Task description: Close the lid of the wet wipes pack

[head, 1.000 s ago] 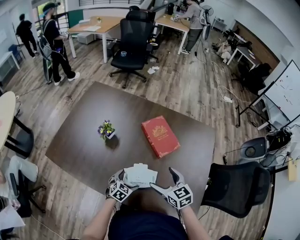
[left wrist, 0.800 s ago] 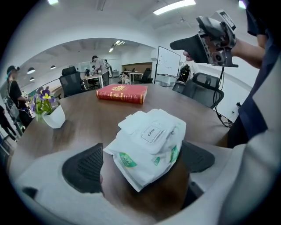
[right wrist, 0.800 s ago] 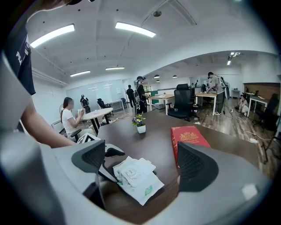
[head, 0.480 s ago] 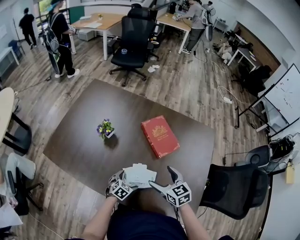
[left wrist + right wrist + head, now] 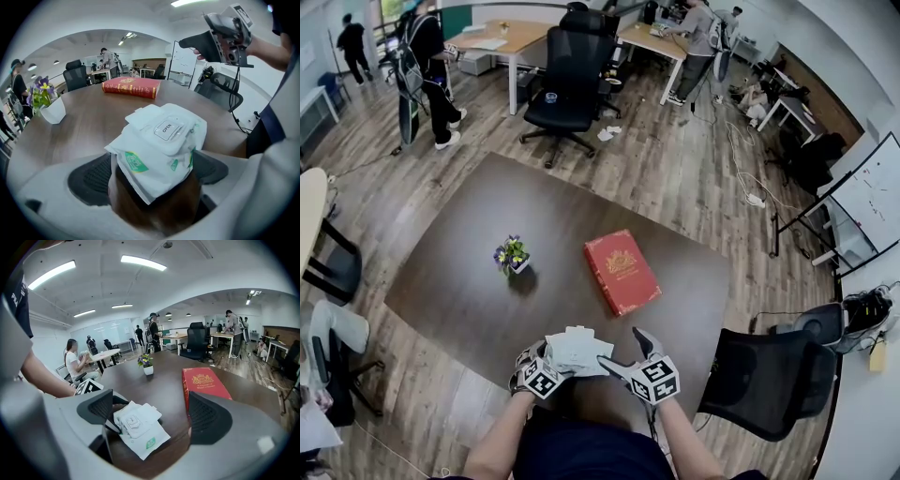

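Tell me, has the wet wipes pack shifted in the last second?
No. In the head view the wet wipes pack keeps the same gap and angle to the red book, and the left gripper is clamped on it.

Wet wipes pack (image 5: 159, 150) clamped between left gripper (image 5: 150, 172) jaws; red book (image 5: 130, 87), flower pot (image 5: 52, 110) on table (image 5: 89, 129) beyond.

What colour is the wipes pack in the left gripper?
The wet wipes pack is white with green marks, clearest in the left gripper view.
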`<state>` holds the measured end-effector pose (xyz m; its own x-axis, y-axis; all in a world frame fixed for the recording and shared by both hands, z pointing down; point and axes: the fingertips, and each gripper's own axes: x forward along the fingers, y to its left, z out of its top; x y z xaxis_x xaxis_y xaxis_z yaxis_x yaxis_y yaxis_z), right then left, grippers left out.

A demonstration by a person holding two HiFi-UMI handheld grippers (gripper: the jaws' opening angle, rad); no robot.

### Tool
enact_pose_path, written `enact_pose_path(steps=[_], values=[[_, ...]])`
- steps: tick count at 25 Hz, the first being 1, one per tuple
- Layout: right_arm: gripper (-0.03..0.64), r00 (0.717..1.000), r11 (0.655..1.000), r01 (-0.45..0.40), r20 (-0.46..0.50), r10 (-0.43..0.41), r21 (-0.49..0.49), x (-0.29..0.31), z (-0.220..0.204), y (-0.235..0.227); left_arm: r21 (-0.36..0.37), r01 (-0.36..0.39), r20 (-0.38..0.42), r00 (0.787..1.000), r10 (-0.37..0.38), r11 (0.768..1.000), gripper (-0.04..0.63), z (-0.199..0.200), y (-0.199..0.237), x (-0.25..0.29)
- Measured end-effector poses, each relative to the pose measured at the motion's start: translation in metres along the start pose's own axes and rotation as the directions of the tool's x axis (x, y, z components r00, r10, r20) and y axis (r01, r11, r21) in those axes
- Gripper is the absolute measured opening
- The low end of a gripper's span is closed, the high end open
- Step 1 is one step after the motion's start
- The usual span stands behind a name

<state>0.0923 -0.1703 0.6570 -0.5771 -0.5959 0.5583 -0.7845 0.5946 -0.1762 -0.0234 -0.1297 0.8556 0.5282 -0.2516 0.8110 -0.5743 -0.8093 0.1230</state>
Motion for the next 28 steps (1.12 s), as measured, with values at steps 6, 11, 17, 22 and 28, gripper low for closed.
enact_pose_path(steps=[6, 11, 17, 22, 28], values=[[0.505, 0.998, 0.999, -0.033, -0.046, 0.033, 0.004, 0.019, -0.012, -0.003, -0.016, 0.020, 0.006, 1.000, -0.020, 1.000, 0.532, 0.000, 0.001, 0.003], [0.491, 0.989, 0.994, -0.113, -0.100, 0.111, -0.011, 0.043, -0.027, 0.002, -0.043, 0.039, -0.009, 0.999, -0.040, 0.998, 0.528, -0.002, 0.001, 0.006], [0.491, 0.968, 0.983, -0.185, -0.175, 0.181, -0.006, 0.067, -0.049, 0.007, -0.043, 0.034, -0.015, 0.999, -0.035, 0.998, 0.528, -0.004, 0.000, 0.007], [0.486, 0.949, 0.975, -0.223, -0.226, 0.221, 0.020, 0.082, -0.062, 0.009, -0.042, 0.034, -0.032, 0.999, -0.035, 0.999, 0.528, -0.004, 0.002, 0.007], [0.466, 0.916, 0.964, -0.261, -0.302, 0.263, 0.049, 0.100, -0.087, 0.009, -0.041, 0.032, -0.038, 0.999, -0.034, 0.999, 0.527, -0.004, 0.002, 0.007]])
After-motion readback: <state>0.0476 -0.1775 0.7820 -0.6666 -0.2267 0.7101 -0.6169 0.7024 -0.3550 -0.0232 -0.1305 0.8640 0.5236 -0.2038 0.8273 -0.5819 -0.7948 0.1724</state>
